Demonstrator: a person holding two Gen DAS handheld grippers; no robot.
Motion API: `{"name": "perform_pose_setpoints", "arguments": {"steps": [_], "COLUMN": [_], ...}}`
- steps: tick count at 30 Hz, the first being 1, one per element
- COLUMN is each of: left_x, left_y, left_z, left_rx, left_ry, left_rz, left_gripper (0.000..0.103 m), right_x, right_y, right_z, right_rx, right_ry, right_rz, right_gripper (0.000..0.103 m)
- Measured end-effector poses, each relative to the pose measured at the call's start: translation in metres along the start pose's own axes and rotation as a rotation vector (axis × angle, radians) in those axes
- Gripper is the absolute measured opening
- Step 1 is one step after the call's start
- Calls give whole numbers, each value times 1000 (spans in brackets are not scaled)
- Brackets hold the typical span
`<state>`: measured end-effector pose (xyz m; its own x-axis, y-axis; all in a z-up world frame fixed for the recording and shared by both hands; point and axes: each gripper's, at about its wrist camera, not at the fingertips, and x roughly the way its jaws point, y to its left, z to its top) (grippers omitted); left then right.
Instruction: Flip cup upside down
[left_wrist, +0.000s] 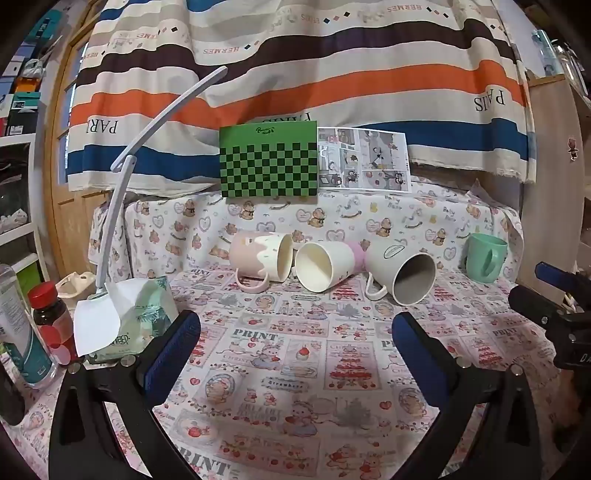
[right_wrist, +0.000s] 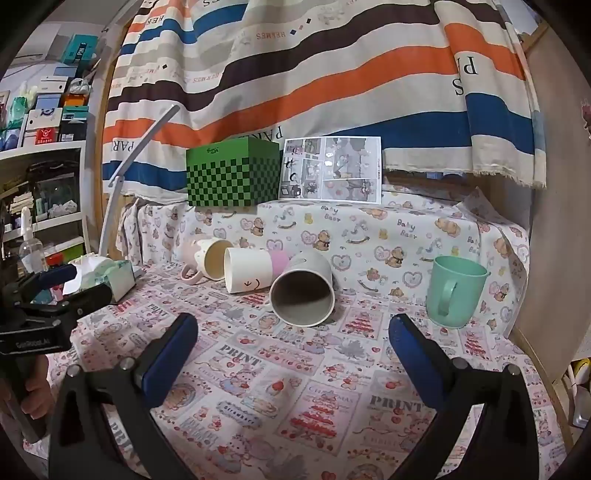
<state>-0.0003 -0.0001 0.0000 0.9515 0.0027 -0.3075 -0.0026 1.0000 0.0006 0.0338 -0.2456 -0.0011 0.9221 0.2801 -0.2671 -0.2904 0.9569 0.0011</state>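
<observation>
Three cups lie on their sides in a row on the patterned cloth: a pink and cream mug (left_wrist: 260, 260) (right_wrist: 211, 258) at left, a white and pink cup (left_wrist: 325, 266) (right_wrist: 253, 268) in the middle, and a grey-white mug (left_wrist: 402, 271) (right_wrist: 303, 291) at right, mouth towards me. A mint green mug (left_wrist: 484, 257) (right_wrist: 455, 291) stands upright at far right. My left gripper (left_wrist: 295, 332) is open and empty, short of the cups. My right gripper (right_wrist: 293, 334) is open and empty, just before the grey-white mug. The right gripper also shows in the left wrist view (left_wrist: 554, 295), and the left gripper in the right wrist view (right_wrist: 62, 288).
A green checkered box (left_wrist: 269, 162) (right_wrist: 232, 173) and a comic sheet (left_wrist: 364, 159) (right_wrist: 332, 169) stand on the raised ledge behind. A white desk lamp (left_wrist: 118, 206), a tissue pack (left_wrist: 144, 317) (right_wrist: 110, 277) and bottles (left_wrist: 48, 317) sit at left. A wooden panel (right_wrist: 554, 221) bounds the right.
</observation>
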Motion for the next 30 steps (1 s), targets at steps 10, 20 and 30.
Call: {"name": "perform_pose_setpoints", "arguments": {"steps": [10, 20, 30], "left_x": [0, 1, 2], "left_y": [-7, -3, 1], "left_z": [-1, 0, 0], "left_rx": [-5, -11, -11], "left_ry": [3, 8, 10], "left_rz": [2, 6, 2], "left_gripper": [103, 103, 103], "right_x": [-4, 1, 3], "right_y": [2, 0, 0], "right_z": [1, 1, 0], "right_rx": [-5, 1, 2], "right_ry": [5, 20, 20], "right_rz": [-4, -6, -6], "right_gripper": [103, 103, 103]}}
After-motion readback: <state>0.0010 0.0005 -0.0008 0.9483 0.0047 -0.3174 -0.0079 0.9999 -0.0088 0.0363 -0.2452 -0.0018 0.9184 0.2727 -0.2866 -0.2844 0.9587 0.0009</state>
